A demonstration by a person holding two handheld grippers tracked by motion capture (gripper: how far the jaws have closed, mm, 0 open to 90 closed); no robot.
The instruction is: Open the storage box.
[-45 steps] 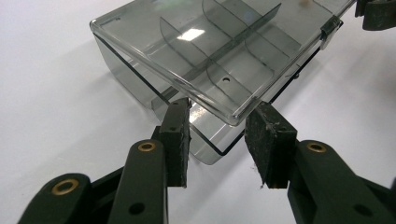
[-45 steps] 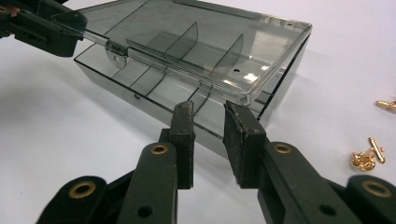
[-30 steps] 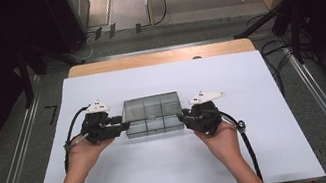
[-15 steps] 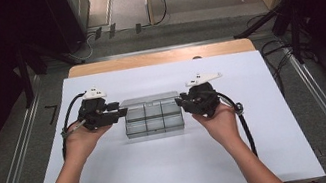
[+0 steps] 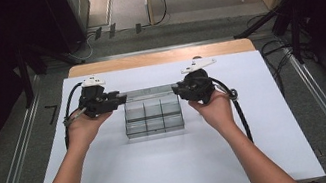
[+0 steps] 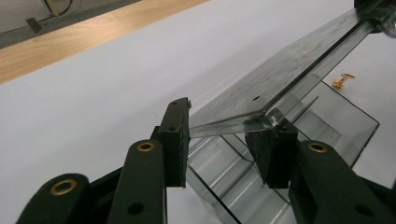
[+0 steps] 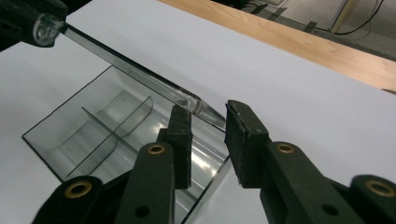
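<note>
A clear plastic box (image 5: 153, 121) with several compartments sits mid-table on the white sheet. Its clear lid (image 5: 148, 93) is swung up along the far side. My left gripper (image 5: 121, 98) is shut on the lid's left corner (image 6: 261, 116), its jaws having just been closing. My right gripper (image 5: 177, 89) is shut on the right corner (image 7: 198, 106). In the left gripper view my jaws (image 6: 229, 140) pinch the lid above the open box (image 6: 336, 116). In the right gripper view my jaws (image 7: 208, 126) hold it over the compartments (image 7: 107, 126).
The white sheet (image 5: 165, 172) covers a wooden table whose far edge (image 5: 160, 57) shows. A small gold piece (image 6: 343, 80) lies by the box's far edge. Metal rails run along both sides; dark stands and cables sit beyond the table.
Both hands have risen and moved toward the far side of the table. The lid, flat on the box a second ago, now stands raised between the two grippers.
</note>
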